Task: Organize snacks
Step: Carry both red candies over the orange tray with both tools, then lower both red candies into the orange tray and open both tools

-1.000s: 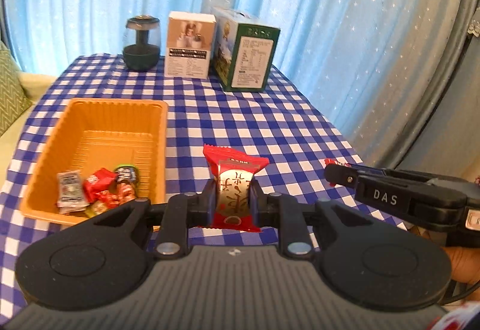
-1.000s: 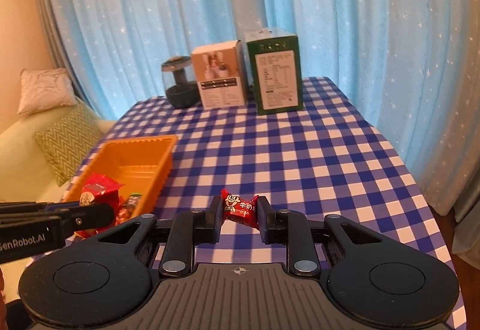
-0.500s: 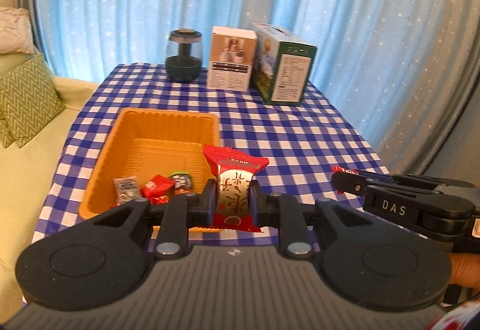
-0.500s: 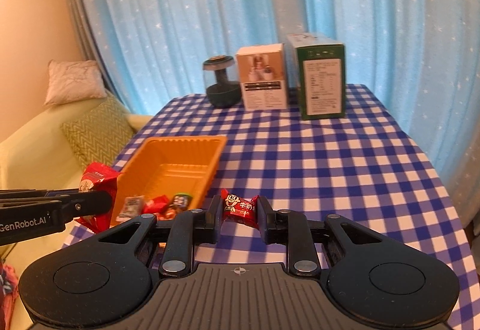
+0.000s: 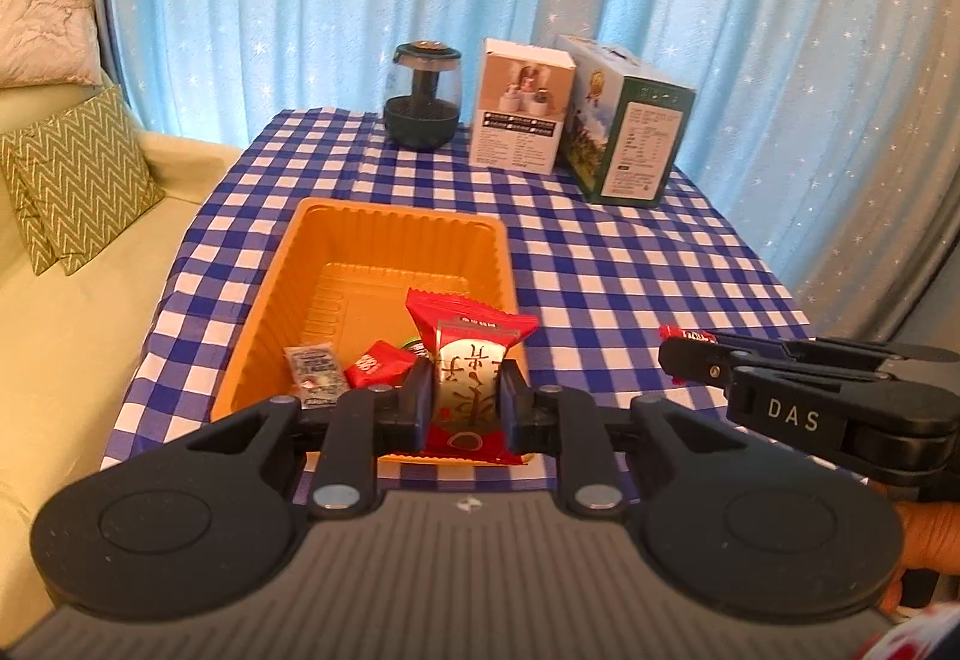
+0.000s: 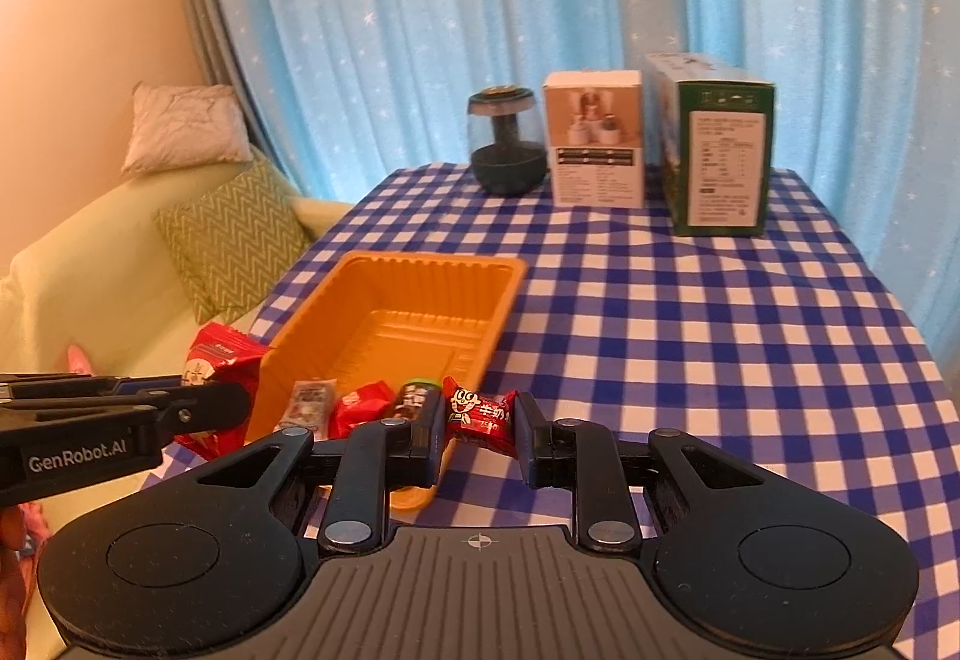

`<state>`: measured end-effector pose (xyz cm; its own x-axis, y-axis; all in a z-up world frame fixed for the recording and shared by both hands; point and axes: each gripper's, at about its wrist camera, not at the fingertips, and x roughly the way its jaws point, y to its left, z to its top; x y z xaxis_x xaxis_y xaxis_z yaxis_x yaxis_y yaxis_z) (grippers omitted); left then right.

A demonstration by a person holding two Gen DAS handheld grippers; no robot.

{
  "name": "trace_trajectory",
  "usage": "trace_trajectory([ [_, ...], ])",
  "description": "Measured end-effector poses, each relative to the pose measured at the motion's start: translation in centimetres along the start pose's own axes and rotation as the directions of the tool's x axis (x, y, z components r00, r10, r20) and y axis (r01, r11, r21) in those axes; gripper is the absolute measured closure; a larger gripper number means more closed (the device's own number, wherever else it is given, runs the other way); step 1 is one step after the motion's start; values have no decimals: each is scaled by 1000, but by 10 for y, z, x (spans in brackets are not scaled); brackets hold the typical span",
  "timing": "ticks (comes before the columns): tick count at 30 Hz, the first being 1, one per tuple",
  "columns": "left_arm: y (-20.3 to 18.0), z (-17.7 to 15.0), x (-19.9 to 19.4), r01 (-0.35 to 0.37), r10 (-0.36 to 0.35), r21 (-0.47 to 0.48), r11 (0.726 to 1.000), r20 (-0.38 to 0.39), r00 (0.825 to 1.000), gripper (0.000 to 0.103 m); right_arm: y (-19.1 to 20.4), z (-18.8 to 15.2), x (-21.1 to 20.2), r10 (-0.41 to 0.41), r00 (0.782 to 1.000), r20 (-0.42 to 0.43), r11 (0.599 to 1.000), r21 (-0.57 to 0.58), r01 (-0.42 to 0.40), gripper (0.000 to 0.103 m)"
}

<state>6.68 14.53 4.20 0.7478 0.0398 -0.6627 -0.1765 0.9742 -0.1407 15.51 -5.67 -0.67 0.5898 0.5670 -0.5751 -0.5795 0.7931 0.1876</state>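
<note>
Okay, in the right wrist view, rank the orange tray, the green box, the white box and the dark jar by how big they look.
1. orange tray, though it sits nearest
2. green box
3. white box
4. dark jar, close to the white box in height but narrower

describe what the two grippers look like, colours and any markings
Both are matte black plastic with a ribbed grey body, round discs either side and silver rivets on the finger links. The left gripper carries white "GenRobot.AI" lettering on its side; the right gripper carries "DAS". No cables or sleeves show.

Orange tray; blue-white checked tablecloth; red snack packet.
</note>
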Motion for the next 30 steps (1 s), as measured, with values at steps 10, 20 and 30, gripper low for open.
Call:
trace_trajectory([
  [10, 37, 5, 27, -33, 32, -10, 999, -32, 999, 83, 22, 8, 43, 41, 998, -38, 998, -34, -43, 79],
  [20, 57, 22, 60, -41, 43, 42, 998, -58, 997, 83, 36, 16, 86, 63, 996, -63, 996, -57, -67, 79],
  [30, 64, 34, 85, -32, 38, 78, 996, -78, 996, 83, 37, 21, 118, 64, 994, -92, 997, -39, -68, 79],
])
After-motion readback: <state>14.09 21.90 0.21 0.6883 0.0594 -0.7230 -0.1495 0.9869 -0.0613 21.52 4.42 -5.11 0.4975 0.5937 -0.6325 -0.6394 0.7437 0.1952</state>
